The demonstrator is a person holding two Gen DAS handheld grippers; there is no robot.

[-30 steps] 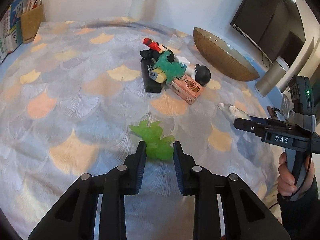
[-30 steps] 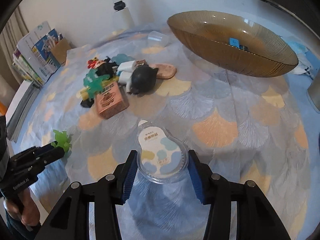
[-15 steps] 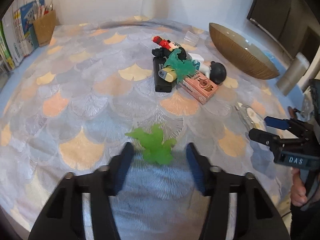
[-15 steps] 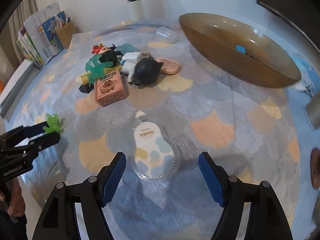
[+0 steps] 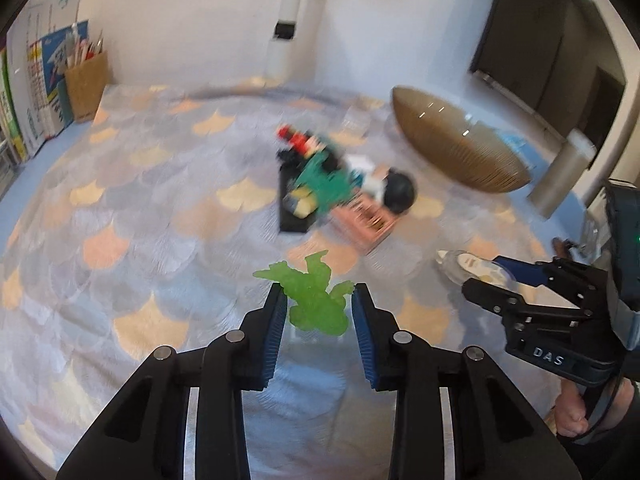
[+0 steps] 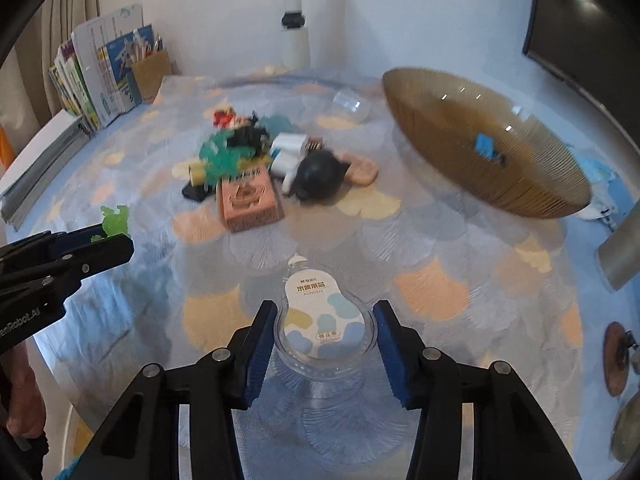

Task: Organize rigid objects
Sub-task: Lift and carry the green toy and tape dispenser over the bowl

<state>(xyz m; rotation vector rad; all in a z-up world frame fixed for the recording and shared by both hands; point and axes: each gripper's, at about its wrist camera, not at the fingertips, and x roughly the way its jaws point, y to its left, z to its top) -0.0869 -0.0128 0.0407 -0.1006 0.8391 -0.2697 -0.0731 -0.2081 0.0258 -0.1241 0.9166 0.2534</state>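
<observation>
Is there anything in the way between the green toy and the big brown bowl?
Yes. The green toy sits between the closing jaws of the left gripper, and the pile of toys lies on the cloth roughly between it and the brown bowl. Lifting over the pile should avoid it.

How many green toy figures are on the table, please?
2. A light green figure lies between the left gripper's closing jaws. A darker green figure lies on the pile of toys behind it. The pile may hide others.
</observation>
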